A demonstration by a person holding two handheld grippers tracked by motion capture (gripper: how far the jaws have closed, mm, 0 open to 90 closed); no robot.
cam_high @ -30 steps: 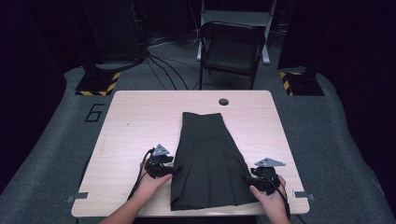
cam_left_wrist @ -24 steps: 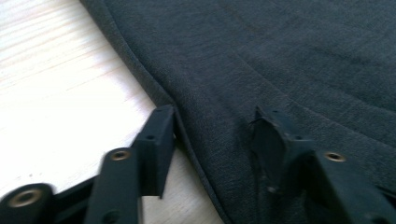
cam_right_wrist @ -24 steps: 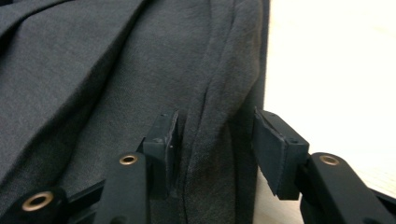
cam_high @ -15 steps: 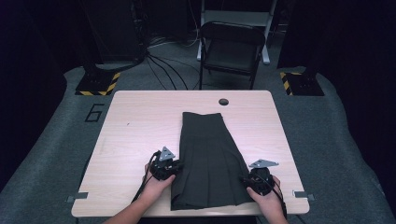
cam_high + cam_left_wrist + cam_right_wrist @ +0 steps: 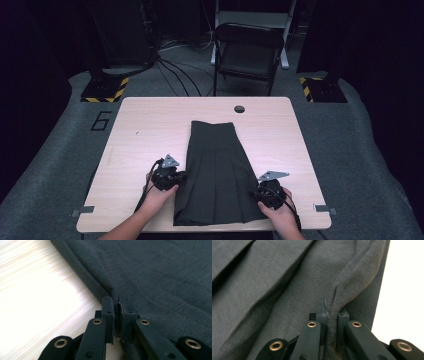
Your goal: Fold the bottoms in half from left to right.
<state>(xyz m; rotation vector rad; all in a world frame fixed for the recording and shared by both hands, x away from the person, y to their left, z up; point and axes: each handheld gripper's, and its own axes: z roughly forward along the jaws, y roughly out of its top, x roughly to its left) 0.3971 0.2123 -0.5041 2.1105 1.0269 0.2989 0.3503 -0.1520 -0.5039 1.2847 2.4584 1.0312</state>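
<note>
A dark grey pleated skirt (image 5: pixel 216 167) lies flat on the light wooden table (image 5: pixel 145 135), waistband away from me and hem near the front edge. My left gripper (image 5: pixel 176 176) is at the skirt's left edge, shut on a fold of the fabric (image 5: pixel 110 287). My right gripper (image 5: pixel 256 192) is at the skirt's right edge near the hem, shut on a pinched ridge of the cloth (image 5: pixel 337 297). A hand holds each gripper from the table's front.
A round cable hole (image 5: pixel 239 108) sits near the table's far edge. A black folding chair (image 5: pixel 247 52) stands behind the table. Cables run across the grey floor, with two striped stand bases (image 5: pixel 102 89) at either side.
Both grippers moved inward onto the skirt's side edges and shut on the fabric. The skirt's lower sides are slightly bunched where they grip.
</note>
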